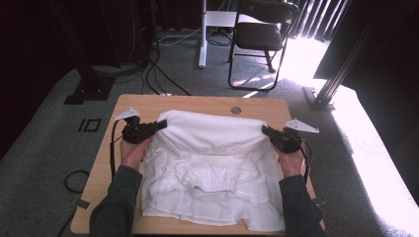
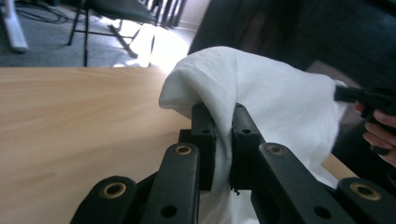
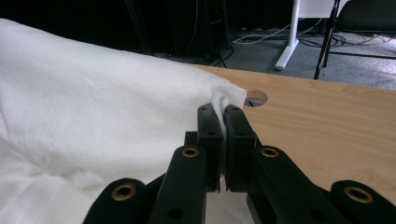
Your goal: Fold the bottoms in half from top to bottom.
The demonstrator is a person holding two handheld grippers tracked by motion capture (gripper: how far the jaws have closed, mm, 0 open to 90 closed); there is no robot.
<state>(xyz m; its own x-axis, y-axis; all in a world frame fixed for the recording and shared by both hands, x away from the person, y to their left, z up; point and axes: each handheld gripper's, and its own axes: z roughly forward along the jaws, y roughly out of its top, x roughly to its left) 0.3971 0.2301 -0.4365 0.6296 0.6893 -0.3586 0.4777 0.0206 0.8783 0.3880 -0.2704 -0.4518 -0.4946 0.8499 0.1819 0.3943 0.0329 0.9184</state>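
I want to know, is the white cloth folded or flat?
Partly folded: both grippers pinch the white garment's far edge, doubled back over the rest.

Grey carpet (image 1: 39, 148), black folding chair (image 1: 260, 34), sunlit right, perhaps window.

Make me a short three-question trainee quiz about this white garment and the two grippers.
1. True or false: both grippers are shut on the garment.
2. Which edge of the garment is lifted? A) far edge B) near edge C) neither
3. Fill in: the round hole in the table lies nearer the ____ gripper.

Key:
1. True: the left gripper and the right gripper each pinch a corner.
2. A
3. right
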